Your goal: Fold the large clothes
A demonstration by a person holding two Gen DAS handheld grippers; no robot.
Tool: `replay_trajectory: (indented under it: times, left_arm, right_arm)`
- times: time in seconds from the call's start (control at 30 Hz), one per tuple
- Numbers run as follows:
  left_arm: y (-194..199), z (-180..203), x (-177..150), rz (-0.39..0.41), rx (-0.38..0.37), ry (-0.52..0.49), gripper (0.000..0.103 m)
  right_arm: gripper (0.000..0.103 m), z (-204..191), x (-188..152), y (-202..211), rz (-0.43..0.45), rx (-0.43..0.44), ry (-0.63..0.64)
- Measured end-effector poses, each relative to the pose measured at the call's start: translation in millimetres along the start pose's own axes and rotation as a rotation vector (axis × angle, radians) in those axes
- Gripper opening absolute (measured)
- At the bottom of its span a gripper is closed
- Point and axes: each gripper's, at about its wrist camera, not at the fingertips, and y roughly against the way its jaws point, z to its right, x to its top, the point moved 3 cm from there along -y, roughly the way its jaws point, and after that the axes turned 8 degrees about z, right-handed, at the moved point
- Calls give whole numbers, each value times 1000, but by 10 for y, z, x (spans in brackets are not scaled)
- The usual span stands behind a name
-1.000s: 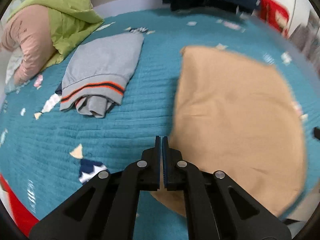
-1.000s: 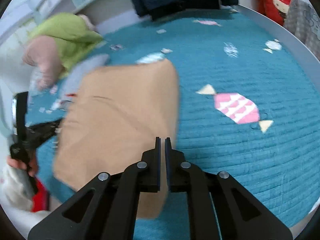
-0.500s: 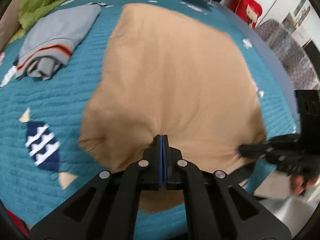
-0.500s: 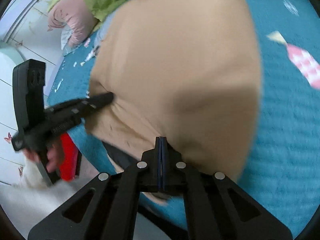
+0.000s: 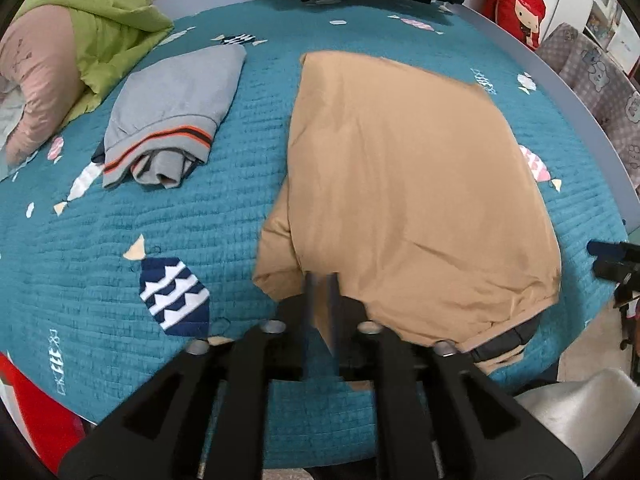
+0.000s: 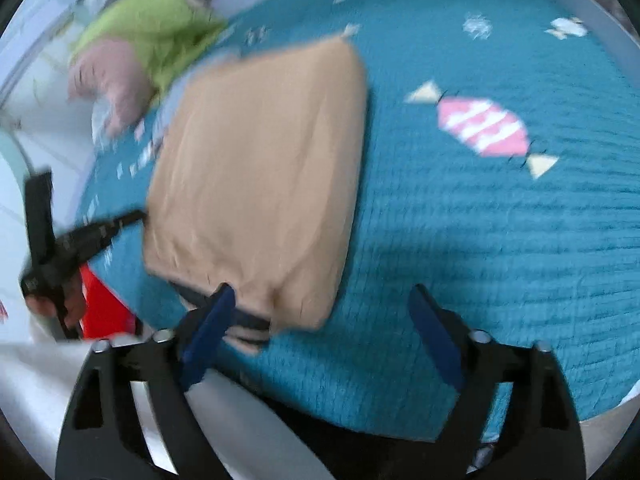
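- The tan garment (image 5: 404, 200) lies folded on the bed (image 5: 120, 248), a smooth, matte fabric in a rough rectangle with soft creases; its near hem hangs over the bed edge, showing a dark ribbed band.
- The bed's cover is teal, quilted in fine horizontal ridges, printed with candy shapes: a navy-and-white one near the left gripper, a pink-and-white one (image 6: 482, 126) to the right of the garment.
- The left gripper (image 5: 320, 304), black with blue pads, has its jaws opening; a narrow gap shows between them, right at the garment's near left corner, and motion blur hides whether cloth is still pinched.
- The right gripper (image 6: 320, 320) is released, its jaws spreading wide; the garment's near right corner lies between them, the left pad close beside the hem.
- A grey knit garment (image 5: 172, 108) with an orange-and-dark stripe at its ribbed hem sits folded to the left, well apart.
- A puffy green and pink bedding bundle (image 5: 68, 52) lies at the far left corner.
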Motion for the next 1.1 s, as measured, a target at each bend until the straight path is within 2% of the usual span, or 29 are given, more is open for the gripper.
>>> replay_trajectory:
  times: [0.03, 0.07, 0.23, 0.33, 0.47, 0.67, 0.83, 1.1]
  left_arm:
    - [18, -14, 33, 15, 6, -6, 45]
    - [52, -30, 39, 31, 6, -9, 52]
    - [29, -81, 284, 68, -28, -11, 74]
    - [-81, -157, 444, 69, -31, 4, 75]
    - [-300, -225, 613, 57, -46, 4, 82]
    - [-711, -275, 657, -26, -111, 67, 83]
    - [-883, -348, 636, -50, -164, 130, 89]
    - [-1119, -531, 532, -131, -341, 321, 89]
  right_arm:
    - [89, 25, 60, 2, 15, 3, -19]
    - [91, 54, 102, -5, 26, -5, -32]
    - [94, 161, 306, -169, 33, 17, -80]
    - [94, 227, 396, -279, 12, 29, -112]
    - [94, 272, 473, -493, -15, 56, -159]
    - [94, 323, 537, -781, -49, 106, -237]
    - [95, 340, 565, -930, -65, 172, -300]
    - [95, 330, 588, -1115, -108, 265, -388]
